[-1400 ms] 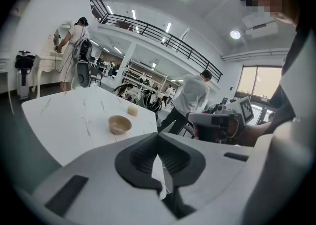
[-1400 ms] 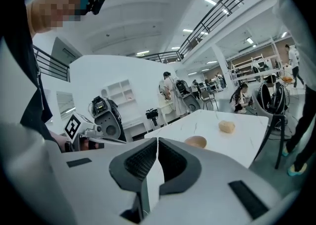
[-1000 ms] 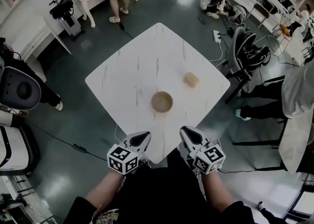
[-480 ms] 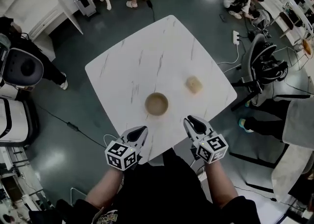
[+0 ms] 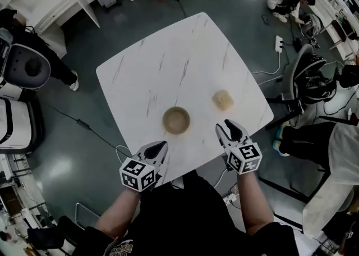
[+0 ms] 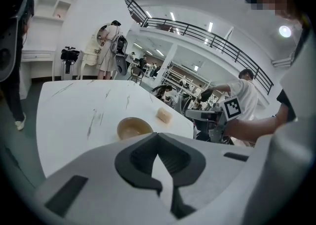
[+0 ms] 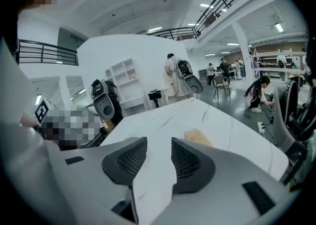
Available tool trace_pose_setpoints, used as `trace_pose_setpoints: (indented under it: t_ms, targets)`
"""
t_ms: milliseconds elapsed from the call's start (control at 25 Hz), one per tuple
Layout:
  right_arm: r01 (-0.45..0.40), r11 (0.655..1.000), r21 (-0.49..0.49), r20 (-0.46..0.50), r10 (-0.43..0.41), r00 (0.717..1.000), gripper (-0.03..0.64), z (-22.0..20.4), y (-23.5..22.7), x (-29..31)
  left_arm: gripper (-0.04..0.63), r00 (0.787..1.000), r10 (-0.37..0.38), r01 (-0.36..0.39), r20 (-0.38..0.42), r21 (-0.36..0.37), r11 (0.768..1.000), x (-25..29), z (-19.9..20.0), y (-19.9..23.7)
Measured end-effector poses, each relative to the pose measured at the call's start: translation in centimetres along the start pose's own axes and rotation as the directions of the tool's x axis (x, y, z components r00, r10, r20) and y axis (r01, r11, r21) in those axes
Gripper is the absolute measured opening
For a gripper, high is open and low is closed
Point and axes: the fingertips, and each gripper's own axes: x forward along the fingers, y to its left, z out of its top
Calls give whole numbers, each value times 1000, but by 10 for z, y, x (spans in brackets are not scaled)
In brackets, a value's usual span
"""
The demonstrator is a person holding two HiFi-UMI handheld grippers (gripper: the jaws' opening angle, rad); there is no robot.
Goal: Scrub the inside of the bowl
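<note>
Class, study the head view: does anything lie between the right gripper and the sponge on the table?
Nothing visible: only bare table separates the right gripper, whose empty jaws have just been opening, from the sponge.

White marbled square surface (image 5: 185, 75) standing on grey floor (image 5: 84, 154), tan bowl (image 5: 176, 120) sitting near its near edge, sponge (image 5: 222, 100) lying to the right.
</note>
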Motion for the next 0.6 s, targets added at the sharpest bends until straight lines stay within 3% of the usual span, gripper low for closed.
trace_pose_setpoints:
  t_ms: [320,600]
  targets:
    - [105,983,-150,-107,-122,987,221,-6,-64,38,6,999,38,-38,3,-14,999,18,5,19]
    - [102,961,-258,-249,-168,954,265,-21,-103,79,8,995,98,-98,15,-20,995,19,9,40]
